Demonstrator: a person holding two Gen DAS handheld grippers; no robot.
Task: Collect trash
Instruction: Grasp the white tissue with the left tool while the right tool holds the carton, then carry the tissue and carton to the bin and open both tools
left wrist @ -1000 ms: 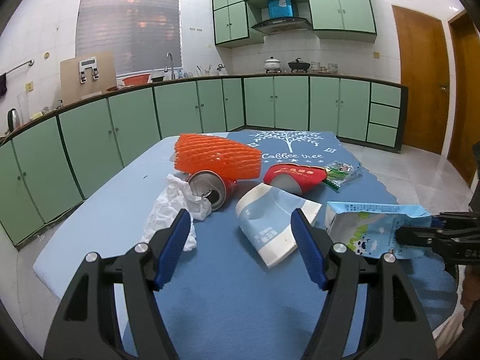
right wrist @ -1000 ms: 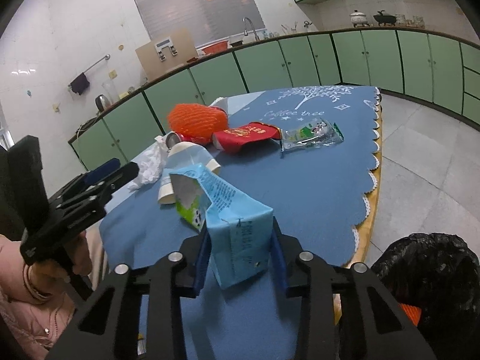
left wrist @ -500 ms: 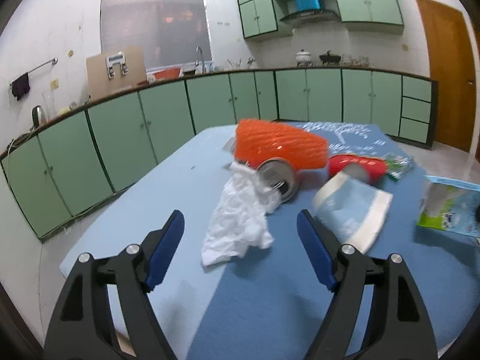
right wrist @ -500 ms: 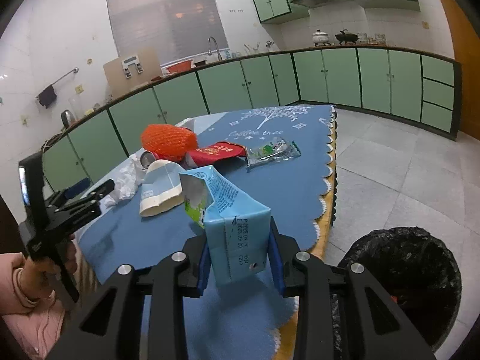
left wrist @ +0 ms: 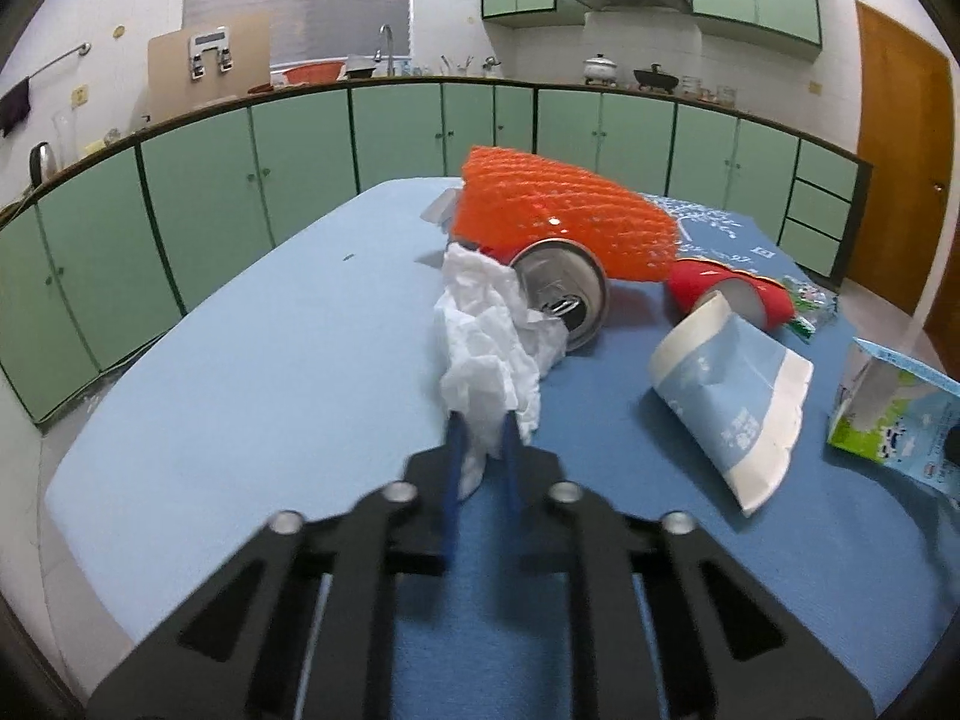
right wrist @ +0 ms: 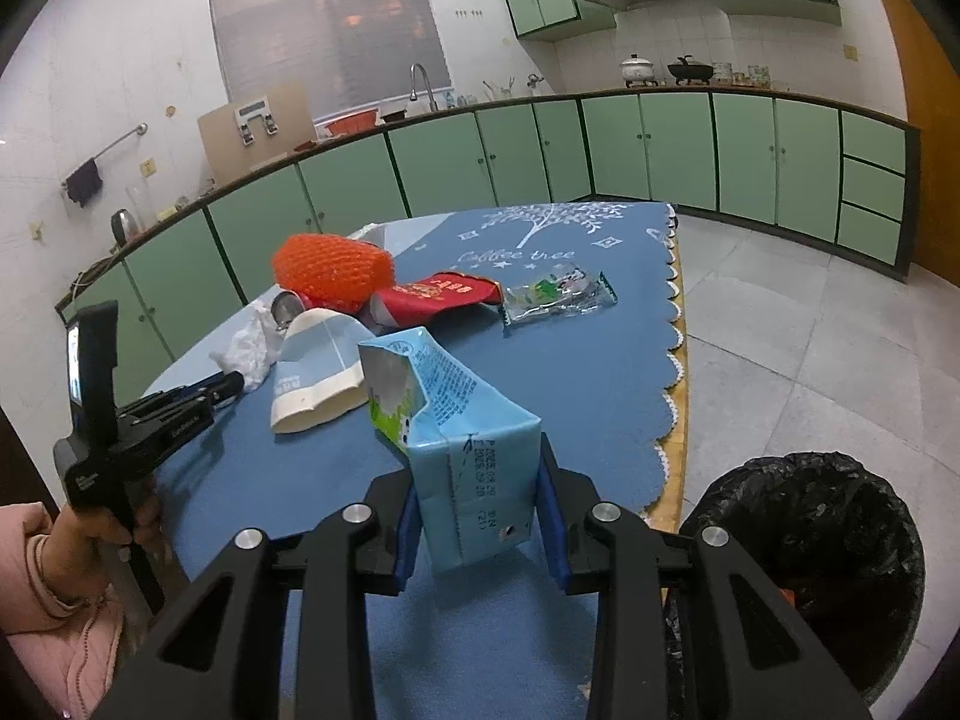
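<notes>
My left gripper (left wrist: pixel 480 450) is shut on the near end of a crumpled white tissue (left wrist: pixel 489 342) that lies against a drink can (left wrist: pixel 561 291) on the blue table (left wrist: pixel 270 360). My right gripper (right wrist: pixel 480 516) is shut on a light blue milk carton (right wrist: pixel 462 438) and holds it above the table's near edge. The carton also shows at the right of the left wrist view (left wrist: pixel 894 414). A black-lined trash bin (right wrist: pixel 810 564) stands on the floor, low right of my right gripper.
On the table lie an orange foam net (left wrist: pixel 564 222), a red paper cup (left wrist: pixel 732 294), a flattened blue and white paper cup (left wrist: pixel 732 396) and a clear wrapper (right wrist: pixel 555 297). The left gripper also shows in the right wrist view (right wrist: pixel 222 387). Green cabinets line the walls.
My left gripper moved to the tissue and shut on it. My right gripper carried the carton back toward the table's edge, and the bin came into view.
</notes>
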